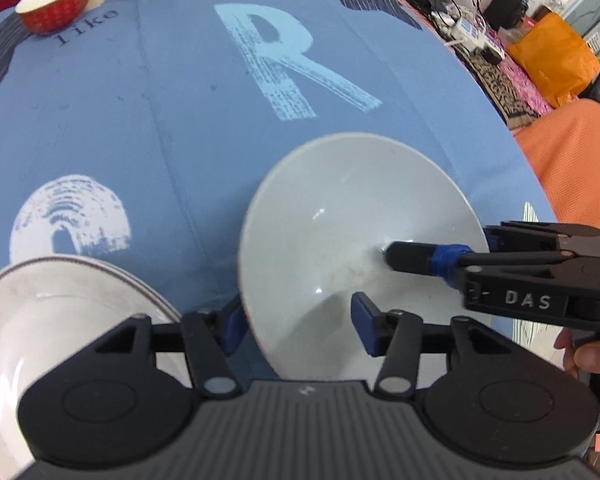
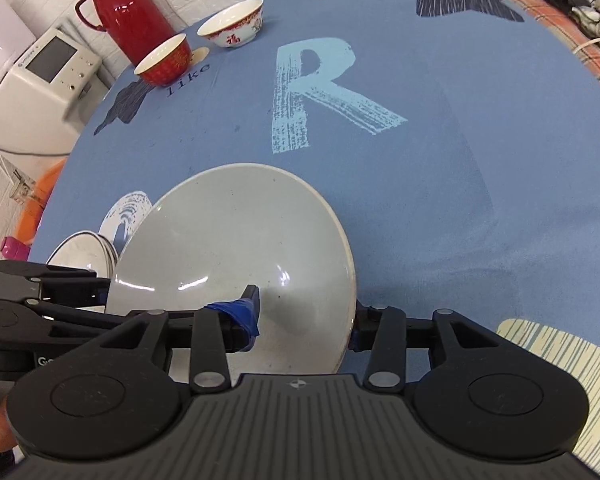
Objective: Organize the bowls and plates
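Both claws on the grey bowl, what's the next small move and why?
Probably carry the grey bowl left toward the white plate. The left claw and right claw each straddle its rim, one finger inside, and the bowl looks tilted, apparently lifted off the blue cloth.

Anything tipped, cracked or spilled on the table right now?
No spill or crack shows. The one oddity: both the left gripper and right gripper straddle the pale grey bowl's rim at once.
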### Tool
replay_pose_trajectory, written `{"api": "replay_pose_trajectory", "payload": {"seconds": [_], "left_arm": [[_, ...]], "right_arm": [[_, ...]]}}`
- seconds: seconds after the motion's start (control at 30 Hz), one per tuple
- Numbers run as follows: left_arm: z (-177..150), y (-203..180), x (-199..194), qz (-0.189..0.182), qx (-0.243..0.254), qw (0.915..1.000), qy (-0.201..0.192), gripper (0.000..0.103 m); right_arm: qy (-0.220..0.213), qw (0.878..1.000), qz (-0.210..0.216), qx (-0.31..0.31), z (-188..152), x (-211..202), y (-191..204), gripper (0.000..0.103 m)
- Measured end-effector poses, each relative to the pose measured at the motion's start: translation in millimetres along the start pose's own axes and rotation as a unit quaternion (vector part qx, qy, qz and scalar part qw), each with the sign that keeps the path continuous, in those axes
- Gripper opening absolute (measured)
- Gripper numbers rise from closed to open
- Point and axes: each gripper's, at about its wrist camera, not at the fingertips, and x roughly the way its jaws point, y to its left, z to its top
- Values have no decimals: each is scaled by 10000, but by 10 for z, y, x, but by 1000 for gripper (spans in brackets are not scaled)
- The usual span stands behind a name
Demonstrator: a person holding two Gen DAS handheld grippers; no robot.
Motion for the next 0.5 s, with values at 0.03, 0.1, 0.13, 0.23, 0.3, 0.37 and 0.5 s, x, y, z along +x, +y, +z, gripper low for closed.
{"api": "replay_pose_trajectory", "payload": {"seconds": [0.03,0.1,0.13,0.23,0.3,0.37,0.5], "left_arm": [[22,22,-61,108,13,9999,-69,52],[81,96,-215,165,-13,9997,-202,52],[115,150,-309,163,-63,9995,-281,52],[254,318,-628,356,-120,9972,-640,54],[378,441,-777,572,-198,9948,-824,54],[545,593,-893,728,-259,9927,-931,54],[954,916,-1016,944,-490,9887,-1060,54]], "right_arm": [[-22,10000,-11,-51,-2,-21,-2,27],[-130,9999,-53,-78,31,-109,-23,27],[-236,9997,-61,-24,70,-170,-47,27],[-598,9982,-60,77,254,-394,-98,27],[-751,9971,-103,45,395,-496,-82,27],[-840,9964,-121,-18,581,-539,-46,27],[-897,9956,-166,-206,1018,-496,89,27]]}}
